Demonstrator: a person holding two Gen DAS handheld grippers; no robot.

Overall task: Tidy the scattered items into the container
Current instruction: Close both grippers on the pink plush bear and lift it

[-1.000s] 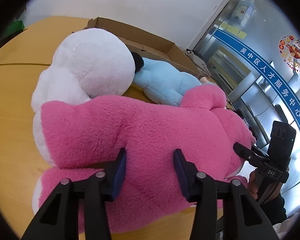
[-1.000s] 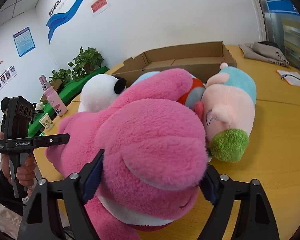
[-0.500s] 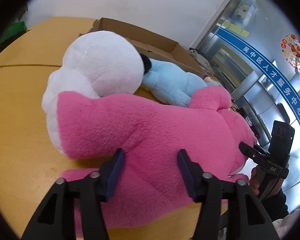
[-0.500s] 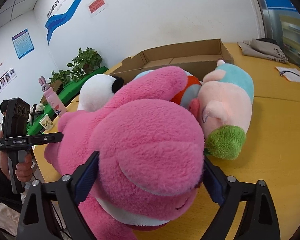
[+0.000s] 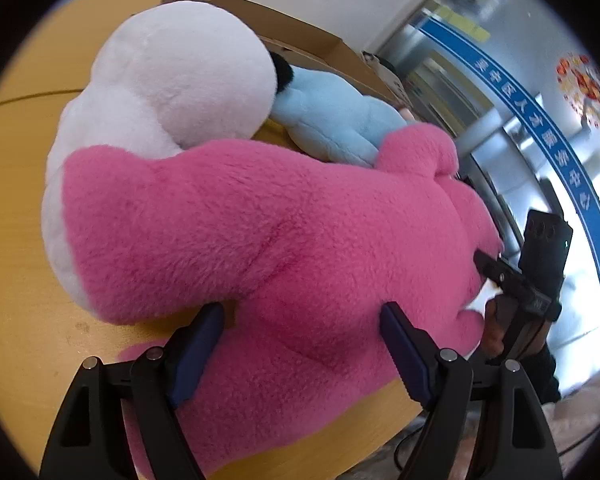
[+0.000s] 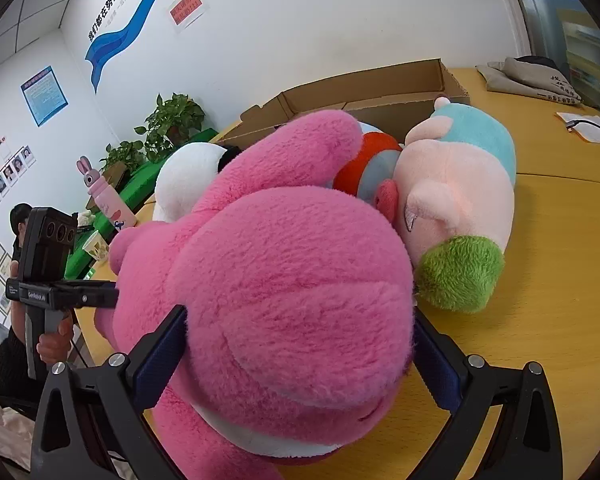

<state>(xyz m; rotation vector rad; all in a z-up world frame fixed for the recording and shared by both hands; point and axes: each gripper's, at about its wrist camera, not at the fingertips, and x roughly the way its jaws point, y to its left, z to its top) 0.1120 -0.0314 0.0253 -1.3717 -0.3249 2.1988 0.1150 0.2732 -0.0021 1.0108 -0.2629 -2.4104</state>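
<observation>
A big pink plush bear (image 5: 280,240) lies on the yellow table (image 6: 540,300). My left gripper (image 5: 300,312) straddles its body, and its jaws are opening, with the pads beside the fur rather than pinching it. My right gripper (image 6: 300,316) straddles the pink plush bear's head (image 6: 292,280); its jaws are opening too, very wide, fur brushing the pads. Behind the bear lie a white plush (image 5: 172,76), a light blue plush (image 5: 332,120) and a peach plush with a green foot (image 6: 460,184). An open cardboard box (image 6: 380,88) stands at the back.
A folded grey cloth (image 6: 532,80) and a paper with a cable (image 6: 588,128) lie at the far right of the table. A pink rabbit bottle (image 6: 104,196), a paper cup (image 6: 96,246) and potted plants (image 6: 172,124) stand at the left. The table's edge runs just under the bear.
Both grippers' jaws have spread apart. The left no longer pinches the bear's fur and the right no longer squeezes its head. The left view has tipped down and closer.
</observation>
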